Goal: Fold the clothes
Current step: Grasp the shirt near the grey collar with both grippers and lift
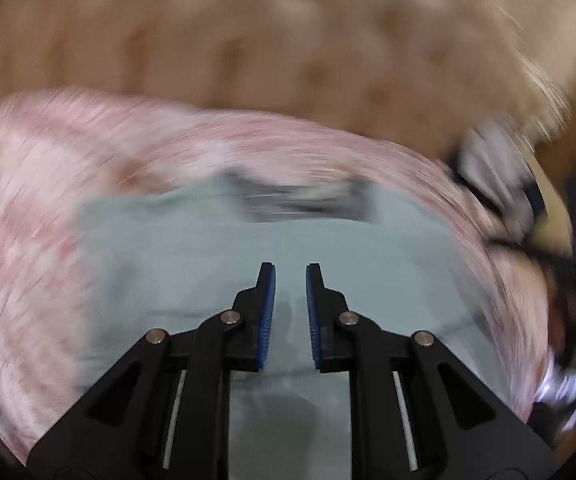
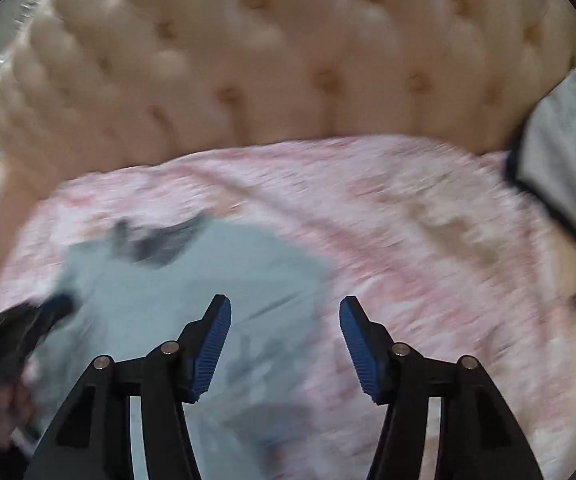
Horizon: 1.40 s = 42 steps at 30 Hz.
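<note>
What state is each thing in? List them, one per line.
Left tongs: open a little, nothing between them, over the garment.
Right tongs: wide open, empty.
Light blue garment: spread flat on the bedspread, not yet folded.
Pink bedspread: laid out, lightly rumpled.
Grey pillow: propped against the tufted headboard.

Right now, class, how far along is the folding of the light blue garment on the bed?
Done: the light blue garment lies spread on the pink patterned bedspread, before the tufted headboard. Blur hides whether any fold exists.
In hand: nothing. The left gripper hovers over the cloth, jaws apart and empty; the right gripper is wide open at its edge.
Left: grasping and folding.
</note>
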Tool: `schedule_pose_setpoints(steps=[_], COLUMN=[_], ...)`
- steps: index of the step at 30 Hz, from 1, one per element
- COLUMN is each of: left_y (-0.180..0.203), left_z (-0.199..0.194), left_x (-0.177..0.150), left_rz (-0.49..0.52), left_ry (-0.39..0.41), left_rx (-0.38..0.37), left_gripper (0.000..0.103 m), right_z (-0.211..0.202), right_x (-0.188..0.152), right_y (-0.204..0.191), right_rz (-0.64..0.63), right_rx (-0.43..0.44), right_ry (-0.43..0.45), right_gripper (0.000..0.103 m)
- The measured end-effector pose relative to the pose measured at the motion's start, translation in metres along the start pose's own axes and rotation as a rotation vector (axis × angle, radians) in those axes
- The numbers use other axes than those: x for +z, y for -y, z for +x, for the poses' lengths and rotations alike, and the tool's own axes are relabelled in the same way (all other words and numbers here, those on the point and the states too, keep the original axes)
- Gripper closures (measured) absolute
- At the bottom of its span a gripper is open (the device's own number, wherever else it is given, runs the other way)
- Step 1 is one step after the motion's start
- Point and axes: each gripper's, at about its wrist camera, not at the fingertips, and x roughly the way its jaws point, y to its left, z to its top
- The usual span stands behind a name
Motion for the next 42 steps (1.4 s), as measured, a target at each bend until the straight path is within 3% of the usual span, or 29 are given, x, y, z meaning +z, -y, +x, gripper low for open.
schedule_pose_setpoints(steps=[2, 5, 8, 9, 10, 11, 12, 13, 15, 19, 21, 23, 26, 31, 34, 35, 36, 40, 42], left_y=[-0.031, -0.045, -0.05, -0.051, -0.053, -0.054, -0.056, -0.055, -0.05, -0.037, -0.033, -0.024, -0.021, -0.018, -0.018, -0.018, -0.017, 0.001, 0.012], left_z=[0.006, 0.016, 0.012, 0.003, -0.005, -0.014, -0.023, -0.027, -0.018, 0.035, 0.05, 0.065, 0.076, 0.099, 0.108, 0.107, 0.105, 0.08, 0.068], left_x=[0.001, -0.005, -0.001, 0.006, 0.013, 0.019, 0.026, 0.038, 0.061, 0.099, 0.1, 0.102, 0.106, 0.11, 0.109, 0.11, 0.109, 0.095, 0.091], left_rz=[-0.115, -0.145, -0.168, -0.141, -0.111, -0.08, -0.05, 0.019, 0.15, 0.453, 0.569, 0.667, 0.71, 0.754, 0.727, 0.717, 0.718, 0.794, 0.813], left_ry=[-0.054, -0.129, -0.134, -0.1, -0.062, -0.025, 0.012, 0.046, 0.037, -0.152, -0.223, -0.272, -0.309, -0.409, -0.477, -0.487, -0.487, -0.42, -0.349], left_rx=[-0.009, -0.013, -0.062, -0.088, -0.115, -0.141, -0.167, -0.185, -0.246, -0.222, -0.201, -0.2, -0.245, -0.294, -0.305, -0.316, -0.313, -0.218, -0.137], left_gripper=[0.085, 0.085, 0.085, 0.085, 0.084, 0.073, 0.055, 0.05, 0.049, 0.049, 0.049, 0.049, 0.049, 0.055, 0.069, 0.083, 0.091, 0.093, 0.094], right_z=[0.004, 0.026, 0.026, 0.023, 0.018, 0.012, 0.007, 0.007, 0.02, 0.058, 0.073, 0.078, 0.085, 0.116, 0.125, 0.127, 0.13, 0.132, 0.129], right_x=[-0.012, -0.027, -0.033, -0.033, -0.028, -0.02, -0.011, 0.001, 0.03, 0.074, 0.087, 0.094, 0.106, 0.109, 0.107, 0.106, 0.106, 0.1, 0.096], right_y=[-0.007, -0.013, -0.018, -0.02, -0.019, -0.015, -0.01, -0.005, 0.004, 0.013, 0.013, 0.013, 0.005, -0.01, -0.018, -0.02, -0.022, -0.024, -0.025], right_rz=[0.01, -0.011, -0.042, -0.05, -0.044, -0.035, -0.031, -0.042, -0.118, -0.361, -0.451, -0.483, -0.546, -0.626, -0.676, -0.685, -0.691, -0.74, -0.765], right_rx=[0.056, 0.03, 0.008, 0.009, 0.033, 0.069, 0.102, 0.126, 0.182, 0.228, 0.231, 0.269, 0.343, 0.403, 0.404, 0.412, 0.414, 0.381, 0.347], right_ry=[-0.02, -0.073, -0.052, -0.041, -0.023, 0.01, 0.038, 0.045, 0.009, -0.14, -0.187, -0.182, -0.144, -0.245, -0.264, -0.268, -0.274, -0.289, -0.281], right_gripper=[0.045, 0.045, 0.044, 0.044, 0.044, 0.044, 0.042, 0.037, 0.035, 0.035, 0.035, 0.035, 0.035, 0.035, 0.035, 0.035, 0.035, 0.036, 0.051])
